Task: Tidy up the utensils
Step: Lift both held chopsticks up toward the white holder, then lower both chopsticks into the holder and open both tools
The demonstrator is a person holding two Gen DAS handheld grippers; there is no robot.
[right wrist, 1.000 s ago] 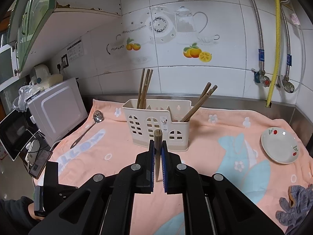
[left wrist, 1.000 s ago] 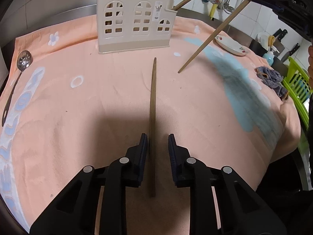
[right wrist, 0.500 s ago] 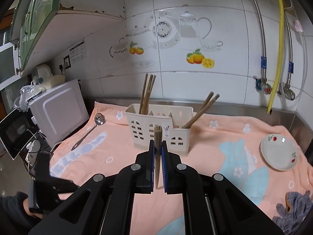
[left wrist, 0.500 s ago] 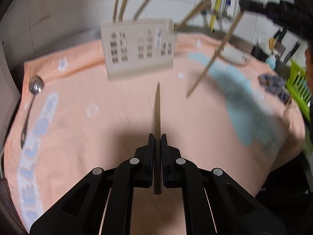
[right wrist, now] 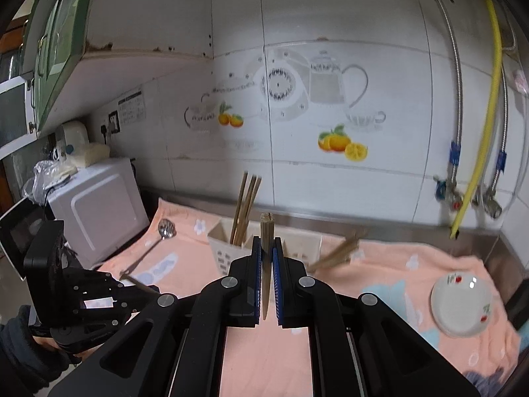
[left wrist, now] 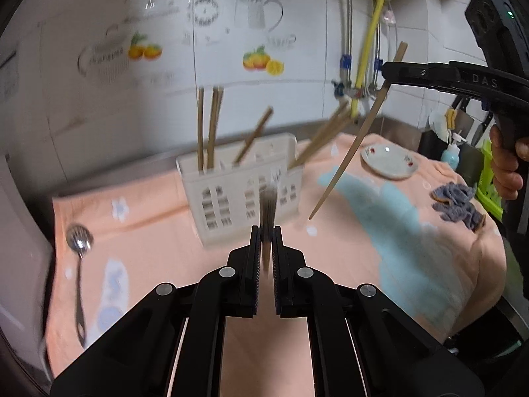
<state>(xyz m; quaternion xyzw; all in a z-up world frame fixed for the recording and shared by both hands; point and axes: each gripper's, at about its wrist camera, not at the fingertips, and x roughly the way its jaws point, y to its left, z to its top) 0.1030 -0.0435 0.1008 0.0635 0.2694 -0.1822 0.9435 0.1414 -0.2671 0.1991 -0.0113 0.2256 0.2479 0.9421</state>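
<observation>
My left gripper (left wrist: 265, 235) is shut on a wooden chopstick (left wrist: 267, 211), lifted off the towel and pointing at the cream utensil holder (left wrist: 244, 195). The holder has several chopsticks standing in it. My right gripper (right wrist: 266, 248) is shut on another chopstick (right wrist: 266, 258), held upright in the air. It shows in the left wrist view (left wrist: 353, 145) hanging slanted to the right of the holder. The holder (right wrist: 231, 248) lies below and ahead of the right gripper. A metal slotted spoon (left wrist: 78, 264) lies on the towel at the left.
A peach towel (left wrist: 363, 264) covers the counter. A small white dish (left wrist: 388, 162) and a grey cloth (left wrist: 458, 201) lie at the right. A microwave (right wrist: 96, 205) stands at the left. Pipes and taps (right wrist: 469, 182) run down the tiled wall.
My left gripper closed on the chopstick lying on the towel and lifted it, tilting up toward the holder. My right gripper rose with its chopstick.
</observation>
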